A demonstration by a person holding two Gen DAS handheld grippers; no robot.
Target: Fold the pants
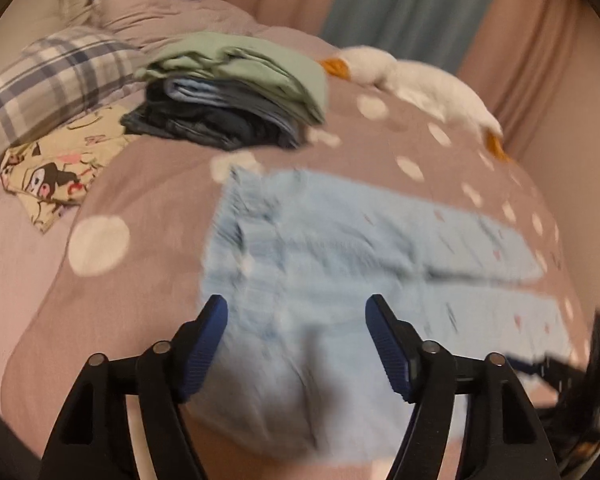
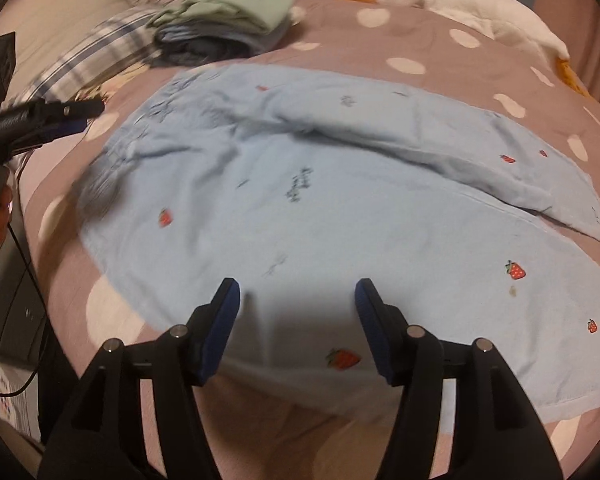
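- The left claw (image 1: 296, 316) is released, its blue pads spread wide at the bottom of its frame, hovering over the waist end of the pants (image 1: 339, 264) and gripping nothing.
- The right claw (image 2: 298, 300) is likewise released and empty, low in its frame above the near leg of the pants (image 2: 300, 208).
- The pants are pale blue with small strawberries and lie flat on the bed (image 2: 439, 48). In the right view the waistband sits at the upper left, and the two legs run toward the right edge, parted by a gap.
- The step in hand looks like the lengthwise fold, one leg laid over the other. To do it well, each claw should pinch the near edge only: one at the waistband corner, the other near the cuff. Lift both together and keep the cloth taut so that seams meet.
- The far leg has a ridge worth smoothing first.
- Further out, a stack of folded clothes (image 1: 236, 96) sits at upper centre in the left view, with a plaid pillow (image 1: 52, 80) to its left and a white plush goose (image 1: 419, 84) to its right.
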